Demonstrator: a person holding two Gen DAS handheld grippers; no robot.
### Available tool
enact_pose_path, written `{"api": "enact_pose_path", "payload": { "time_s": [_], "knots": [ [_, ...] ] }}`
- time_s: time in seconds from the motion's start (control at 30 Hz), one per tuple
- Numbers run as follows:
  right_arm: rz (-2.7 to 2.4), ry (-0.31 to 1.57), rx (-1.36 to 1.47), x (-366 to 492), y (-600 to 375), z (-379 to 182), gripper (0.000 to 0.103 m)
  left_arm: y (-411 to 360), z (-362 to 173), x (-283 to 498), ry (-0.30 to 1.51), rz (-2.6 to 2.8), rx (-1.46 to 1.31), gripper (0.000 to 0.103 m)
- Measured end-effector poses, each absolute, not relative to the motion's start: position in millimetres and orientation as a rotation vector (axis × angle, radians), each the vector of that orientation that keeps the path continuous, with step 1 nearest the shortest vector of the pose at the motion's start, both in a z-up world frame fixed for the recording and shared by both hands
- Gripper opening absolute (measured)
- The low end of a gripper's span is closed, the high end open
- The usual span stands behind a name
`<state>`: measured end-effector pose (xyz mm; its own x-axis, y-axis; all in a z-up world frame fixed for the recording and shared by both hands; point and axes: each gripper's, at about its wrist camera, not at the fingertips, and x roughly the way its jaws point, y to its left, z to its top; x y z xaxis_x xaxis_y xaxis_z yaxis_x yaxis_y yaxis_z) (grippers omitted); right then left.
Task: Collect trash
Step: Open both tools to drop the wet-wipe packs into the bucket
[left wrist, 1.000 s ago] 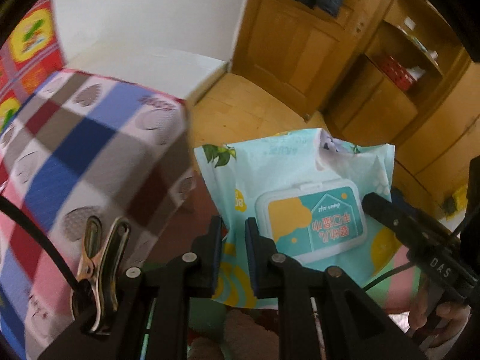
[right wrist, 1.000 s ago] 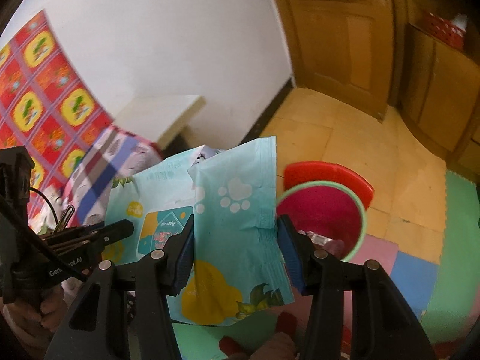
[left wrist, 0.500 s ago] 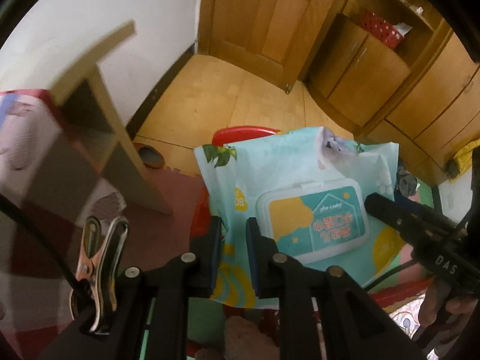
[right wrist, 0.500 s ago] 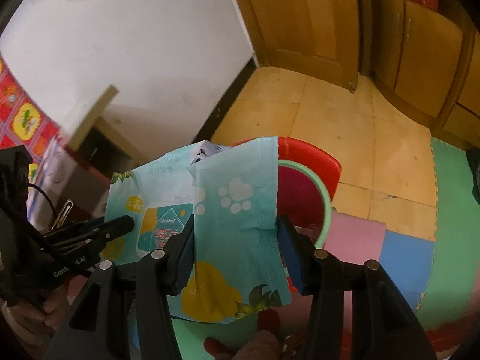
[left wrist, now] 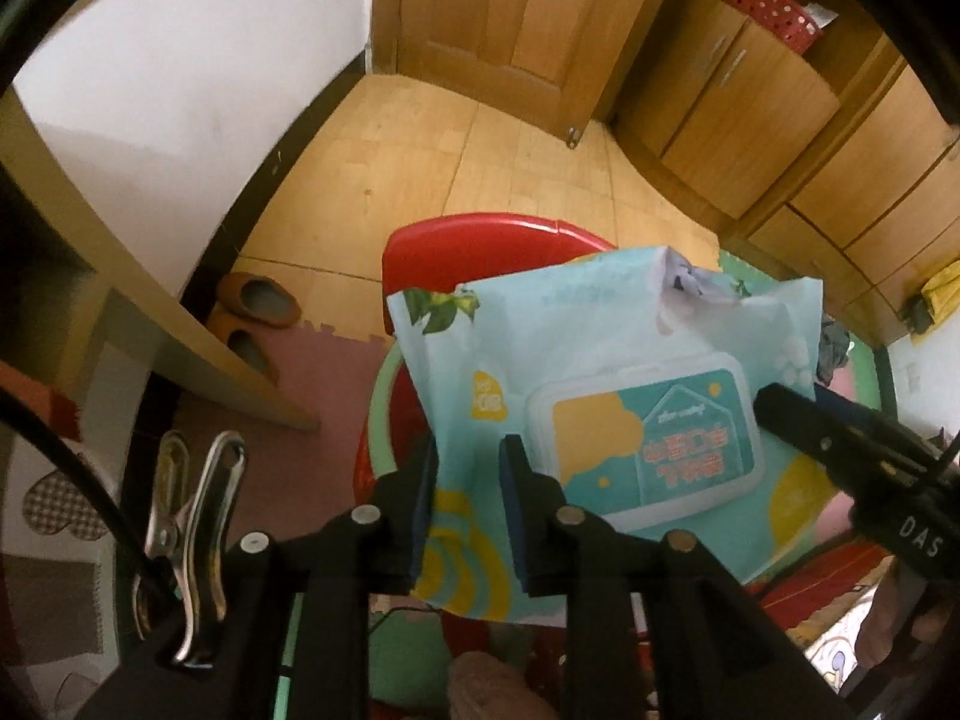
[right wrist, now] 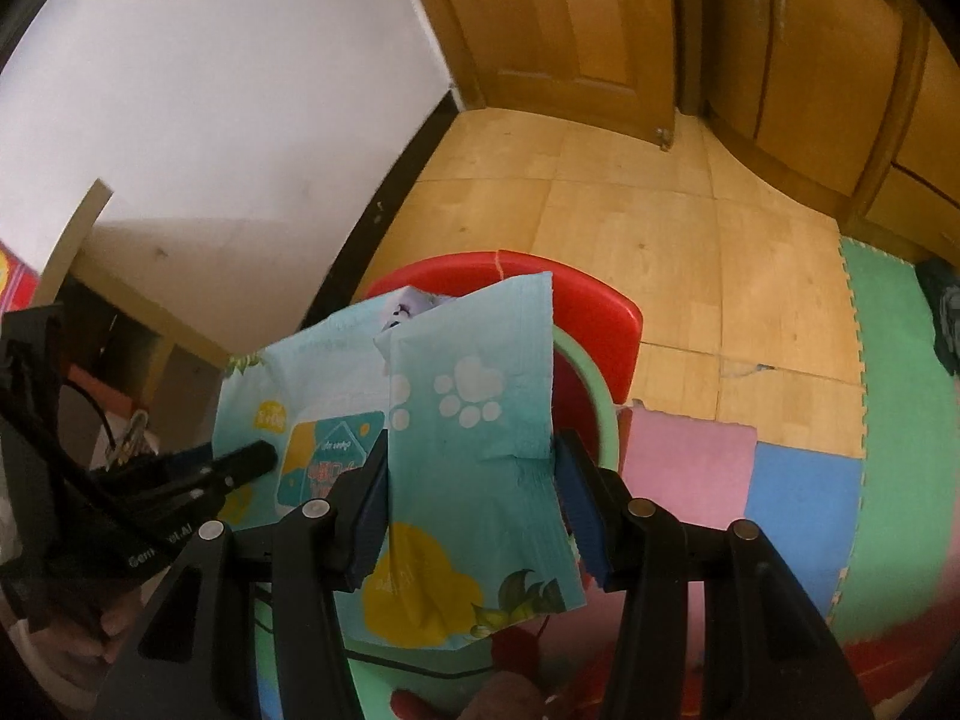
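Observation:
A light teal wet-wipes pack [left wrist: 600,360] with a white flip lid hangs over a red bin [left wrist: 480,246] with a green rim [left wrist: 384,384]. My left gripper [left wrist: 469,480] has the pack's left edge between its jaws, which are opening; a small gap shows beside the thin film. In the right wrist view the same pack [right wrist: 474,456] is folded, and my right gripper [right wrist: 471,480] is shut on it, pads pressing both sides. The red bin [right wrist: 600,312] lies just behind and below the pack. The pack hides most of the bin's inside.
A pair of brown slippers [left wrist: 258,300] lies by the white wall, under a wooden shelf [left wrist: 150,312]. A wooden door and cabinets [left wrist: 750,120] stand at the back. Coloured foam mats [right wrist: 804,492] cover the near floor. A metal clip [left wrist: 192,510] hangs on my left gripper.
Both grippers have sunk with the pack toward the bin, which now looks nearer and larger. The checked cloth has left the view. My left jaws have parted a little.

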<state>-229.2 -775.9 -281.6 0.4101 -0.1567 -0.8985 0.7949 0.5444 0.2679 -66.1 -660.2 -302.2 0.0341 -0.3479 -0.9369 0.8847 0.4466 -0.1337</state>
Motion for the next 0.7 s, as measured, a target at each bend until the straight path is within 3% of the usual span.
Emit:
{"api": "enact_pose_path", "payload": {
  "time_s": [0.1, 0.2, 0.7],
  "knots": [
    [-0.71, 0.982, 0.762, -229, -777, -286, 0.054, -669, -312, -64, 1.209, -1.032, 0.582, 0.039],
    [-0.718, 0.997, 0.762, -227, -779, -292, 0.055, -672, -315, -64, 1.212, -1.038, 0.591, 0.047],
    [-0.703, 0.958, 0.758, -223, -777, -282, 0.065, -675, -312, -60, 1.237, -1.036, 0.579, 0.05]
  ]
}}
